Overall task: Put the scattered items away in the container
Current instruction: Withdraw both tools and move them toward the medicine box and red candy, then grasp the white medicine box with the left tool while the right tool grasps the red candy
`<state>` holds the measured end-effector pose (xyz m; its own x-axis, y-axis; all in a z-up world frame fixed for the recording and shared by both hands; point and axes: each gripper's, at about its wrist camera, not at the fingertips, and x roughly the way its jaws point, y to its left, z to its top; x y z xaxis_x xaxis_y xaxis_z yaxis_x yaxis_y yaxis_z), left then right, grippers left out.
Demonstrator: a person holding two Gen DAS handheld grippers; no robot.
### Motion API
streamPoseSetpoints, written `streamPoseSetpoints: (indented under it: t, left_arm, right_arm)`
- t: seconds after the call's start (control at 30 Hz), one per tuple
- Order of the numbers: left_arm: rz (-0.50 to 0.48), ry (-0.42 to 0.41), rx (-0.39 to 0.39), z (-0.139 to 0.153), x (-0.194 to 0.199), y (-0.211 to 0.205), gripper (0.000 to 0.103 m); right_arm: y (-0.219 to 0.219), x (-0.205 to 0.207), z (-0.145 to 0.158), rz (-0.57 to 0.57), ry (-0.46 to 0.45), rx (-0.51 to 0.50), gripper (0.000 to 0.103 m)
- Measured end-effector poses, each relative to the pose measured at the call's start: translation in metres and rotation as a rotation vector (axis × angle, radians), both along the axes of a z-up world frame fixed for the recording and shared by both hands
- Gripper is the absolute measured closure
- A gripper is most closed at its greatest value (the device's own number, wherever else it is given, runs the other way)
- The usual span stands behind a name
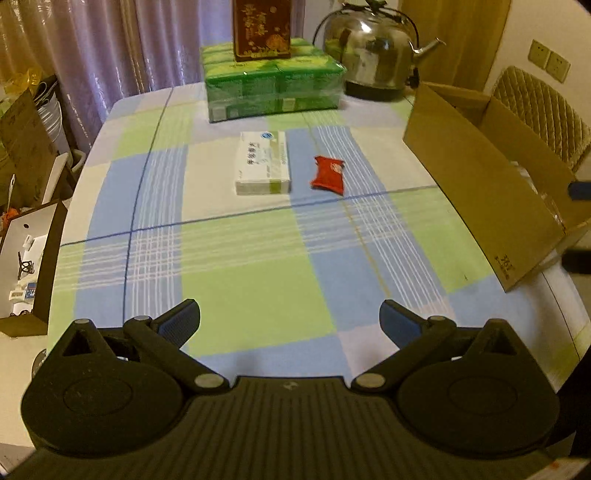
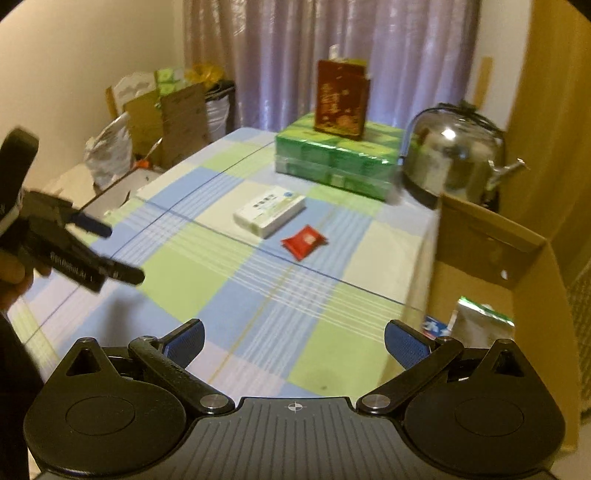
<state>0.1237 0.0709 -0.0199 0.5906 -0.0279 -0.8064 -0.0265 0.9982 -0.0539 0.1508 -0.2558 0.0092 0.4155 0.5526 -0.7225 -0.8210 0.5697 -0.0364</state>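
A white medicine box (image 1: 263, 168) (image 2: 270, 211) lies flat in the middle of the checked tablecloth, with a small red packet (image 1: 328, 174) (image 2: 304, 242) just to its right. An open cardboard box (image 1: 491, 177) (image 2: 480, 266) stands at the table's right edge; a green-and-silver pouch (image 2: 480, 319) and a blue item lie inside. My left gripper (image 1: 290, 319) hovers open over the near part of the table, empty. My right gripper (image 2: 293, 341) is open and empty too, close beside the cardboard box. In the right wrist view the left gripper (image 2: 110, 251) shows at the far left, held by a hand.
A wrapped green tissue pack (image 1: 271, 83) (image 2: 336, 155) with a dark red carton (image 1: 261, 27) (image 2: 341, 99) on top stands at the back. A steel kettle (image 1: 373, 55) (image 2: 452, 155) sits beside it. Cardboard clutter (image 1: 26, 236) lines the table's left side; a chair (image 1: 539, 110) stands behind the box.
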Motion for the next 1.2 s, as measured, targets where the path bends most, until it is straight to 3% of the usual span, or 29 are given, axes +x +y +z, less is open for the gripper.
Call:
streamPoseSetpoints:
  t: [0.2,0.63,0.87,1.2]
  left_arm:
    - [-0.002,0.002,-0.013,-0.008,0.020,0.024,0.001]
    - [-0.233,0.015,0.091,-0.021,0.119,0.039,0.001]
    - [-0.243,0.013,0.073,-0.044,0.169,0.045,0.001]
    - [-0.182,-0.005,0.038,-0.073,0.197,0.054,0.001]
  right_arm:
    - [0.035,0.017,-0.017,0.059,-0.015,-0.069,0.002]
    - [0.131,0.095,-0.049,0.365,-0.144,-0.278,0.002]
    - [0.167,0.144,-0.073,0.454,-0.123,-0.327,0.002]
    - [0.195,0.166,-0.117,0.627,-0.111,-0.438,0.003]
